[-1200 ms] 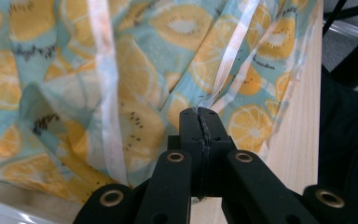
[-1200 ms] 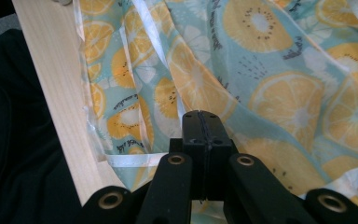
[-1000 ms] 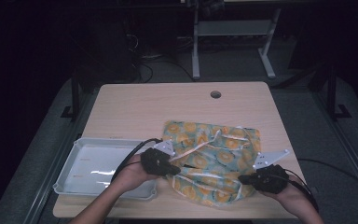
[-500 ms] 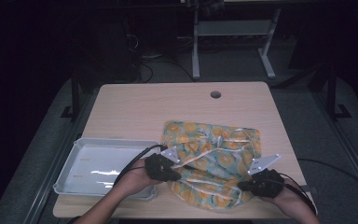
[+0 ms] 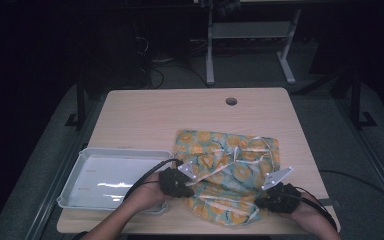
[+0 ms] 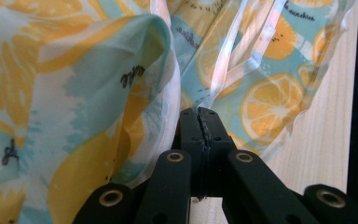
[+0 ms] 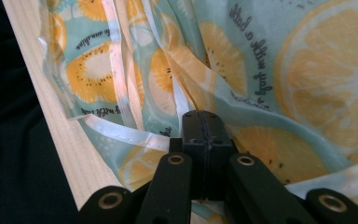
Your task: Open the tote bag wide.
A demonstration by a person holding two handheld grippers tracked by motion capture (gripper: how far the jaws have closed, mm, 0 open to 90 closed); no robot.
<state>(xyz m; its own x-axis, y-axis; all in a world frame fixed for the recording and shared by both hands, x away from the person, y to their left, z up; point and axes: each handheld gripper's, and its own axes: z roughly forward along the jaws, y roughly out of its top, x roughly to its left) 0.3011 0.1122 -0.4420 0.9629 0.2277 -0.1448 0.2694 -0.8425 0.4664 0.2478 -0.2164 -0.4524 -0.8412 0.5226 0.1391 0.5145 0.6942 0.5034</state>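
Note:
A thin lemon-print bag [image 5: 230,165] of pale teal film with white straps lies crumpled on the near right part of the wooden table [image 5: 155,115]. My left gripper [image 5: 189,190] is at the bag's near left corner. In the left gripper view its jaws [image 6: 200,116] are pressed together on a fold of the bag [image 6: 74,93]. My right gripper [image 5: 261,200] is at the near right corner. Its jaws [image 7: 203,119] are likewise shut on the film of the bag [image 7: 261,70]. Both hands sit low by the table's front edge.
A shallow white tray [image 5: 80,195] lies at the near left of the table, just left of my left hand. A round cable hole [image 5: 231,101] is at the table's far side. Cables trail from both grippers. Dark floor and a metal stand [image 5: 250,35] lie beyond the table.
Both hands have come down and back toward the table's front edge, drawing the bag's near edge with them. The bag lies lower and flatter. Both grips stay shut.

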